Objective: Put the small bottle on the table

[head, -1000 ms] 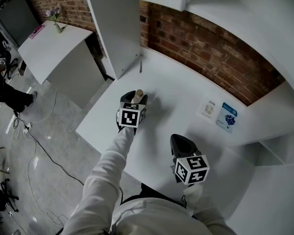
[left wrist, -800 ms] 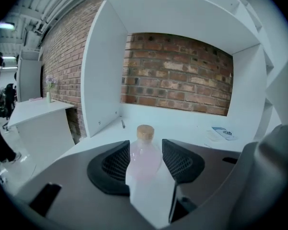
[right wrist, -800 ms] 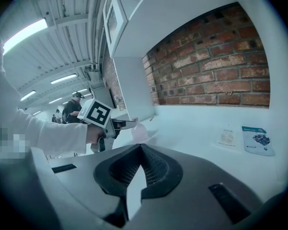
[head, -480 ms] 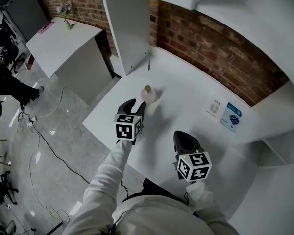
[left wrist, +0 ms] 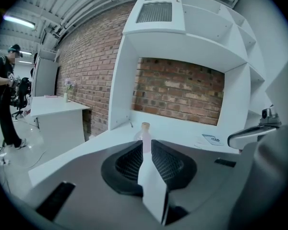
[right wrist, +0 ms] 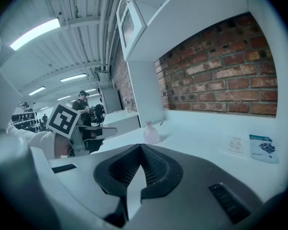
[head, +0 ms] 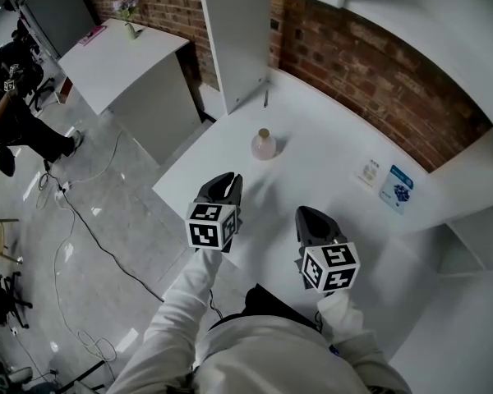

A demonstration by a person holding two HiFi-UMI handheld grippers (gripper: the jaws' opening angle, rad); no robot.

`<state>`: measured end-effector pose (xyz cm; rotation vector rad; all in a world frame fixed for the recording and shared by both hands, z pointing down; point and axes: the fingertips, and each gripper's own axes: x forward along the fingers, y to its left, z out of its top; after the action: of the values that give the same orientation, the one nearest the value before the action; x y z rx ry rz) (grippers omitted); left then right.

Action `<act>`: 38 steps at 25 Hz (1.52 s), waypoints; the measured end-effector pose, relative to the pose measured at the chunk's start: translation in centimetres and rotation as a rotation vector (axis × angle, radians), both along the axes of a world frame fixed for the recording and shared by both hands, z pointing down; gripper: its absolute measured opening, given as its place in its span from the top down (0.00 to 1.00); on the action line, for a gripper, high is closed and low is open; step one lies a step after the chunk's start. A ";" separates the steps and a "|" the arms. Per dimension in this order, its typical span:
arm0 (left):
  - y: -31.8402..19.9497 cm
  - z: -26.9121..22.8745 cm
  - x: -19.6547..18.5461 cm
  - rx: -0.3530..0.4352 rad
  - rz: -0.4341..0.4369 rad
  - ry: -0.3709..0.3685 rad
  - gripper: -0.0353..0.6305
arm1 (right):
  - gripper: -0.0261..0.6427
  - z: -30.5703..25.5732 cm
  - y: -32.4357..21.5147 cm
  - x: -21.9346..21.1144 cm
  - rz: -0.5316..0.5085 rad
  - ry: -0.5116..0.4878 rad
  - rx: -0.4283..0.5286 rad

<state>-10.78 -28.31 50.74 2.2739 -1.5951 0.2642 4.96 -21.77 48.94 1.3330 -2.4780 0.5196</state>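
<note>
Upright small pale-pink bottle (head: 263,145) on white tabletop (head: 329,171), left gripper (head: 223,182) at its seven o'clock, empty jaws just narrowing, right gripper (head: 309,217) closed, empty.

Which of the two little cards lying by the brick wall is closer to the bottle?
The mostly white card, lying left of the blue-printed card in the head view, is closer to the small bottle.

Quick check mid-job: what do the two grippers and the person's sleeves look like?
The left gripper and right gripper are both dark grey with black mesh-textured pads. Each carries a white cube with black square markers. The sleeves are white.
</note>
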 end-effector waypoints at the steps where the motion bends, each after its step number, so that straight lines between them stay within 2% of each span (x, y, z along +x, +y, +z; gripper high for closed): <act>1: 0.6 -0.2 -0.2 0.003 -0.005 0.005 0.85 | 0.92 -0.1 0.2 -0.2 -0.004 -0.002 0.002; 6: 3.7 -1.0 -1.0 0.012 -0.028 0.032 0.87 | 0.92 -0.5 1.0 -0.6 -0.013 -0.004 0.008; 20: 11.4 -1.4 -4.6 0.001 -0.103 0.027 0.90 | 0.92 -1.4 3.7 -2.3 -0.064 0.014 0.038; 28: 13.7 -2.1 -5.9 0.011 -0.142 0.053 0.90 | 0.92 -2.1 5.2 -2.7 -0.077 0.018 0.062; 38: 15.7 -2.2 -6.4 0.006 -0.146 0.045 0.90 | 0.92 -2.5 6.2 -3.3 -0.075 0.013 0.069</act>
<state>-17.22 -12.63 48.58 2.1390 -1.7310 0.1694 1.62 -15.54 46.47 1.2590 -2.5452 0.4098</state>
